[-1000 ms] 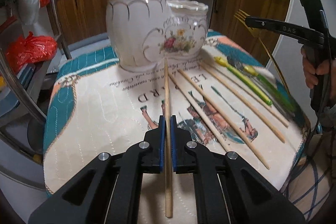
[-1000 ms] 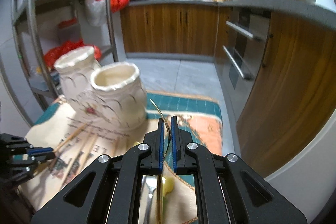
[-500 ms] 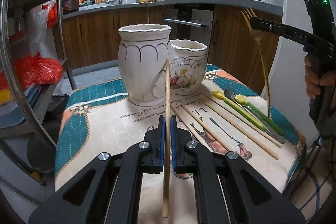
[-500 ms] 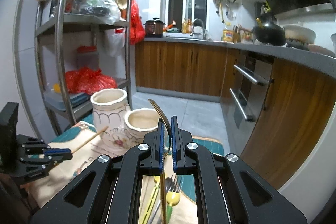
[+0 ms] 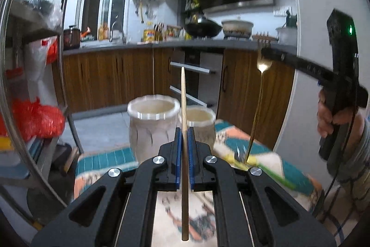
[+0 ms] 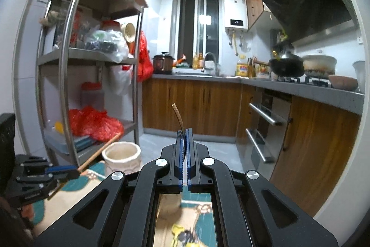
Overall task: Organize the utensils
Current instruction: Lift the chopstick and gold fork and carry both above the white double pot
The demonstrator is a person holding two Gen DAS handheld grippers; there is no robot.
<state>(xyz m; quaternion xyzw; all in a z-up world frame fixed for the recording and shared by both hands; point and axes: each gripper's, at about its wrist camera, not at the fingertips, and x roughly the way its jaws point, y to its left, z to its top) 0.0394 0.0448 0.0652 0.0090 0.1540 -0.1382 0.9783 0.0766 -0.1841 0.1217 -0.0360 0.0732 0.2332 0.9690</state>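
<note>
The wooden chopstick [image 5: 183, 131] is squeezed tight between the blue fingers [image 5: 177, 154] of the left gripper [image 5: 184, 145]. It stands almost straight up, and its thin tip pokes high above the two pots. The gold fork [image 5: 257, 108] is pinched in the closed fingers of the right gripper [image 6: 184, 149]. In the left view the fork hangs down with its prongs on top, up in the air over the cloth [image 5: 233, 138]. Two cream pots sit side by side on the cloth. The tall pot [image 5: 153, 124] is on the left and the short pot [image 5: 203, 129] is on the right, and they touch. Some yellow and green utensils [image 5: 272, 174] lie flat on the cloth, but they look blurry. A brown kitchen cabinet [image 5: 111, 82] stands behind.
</note>
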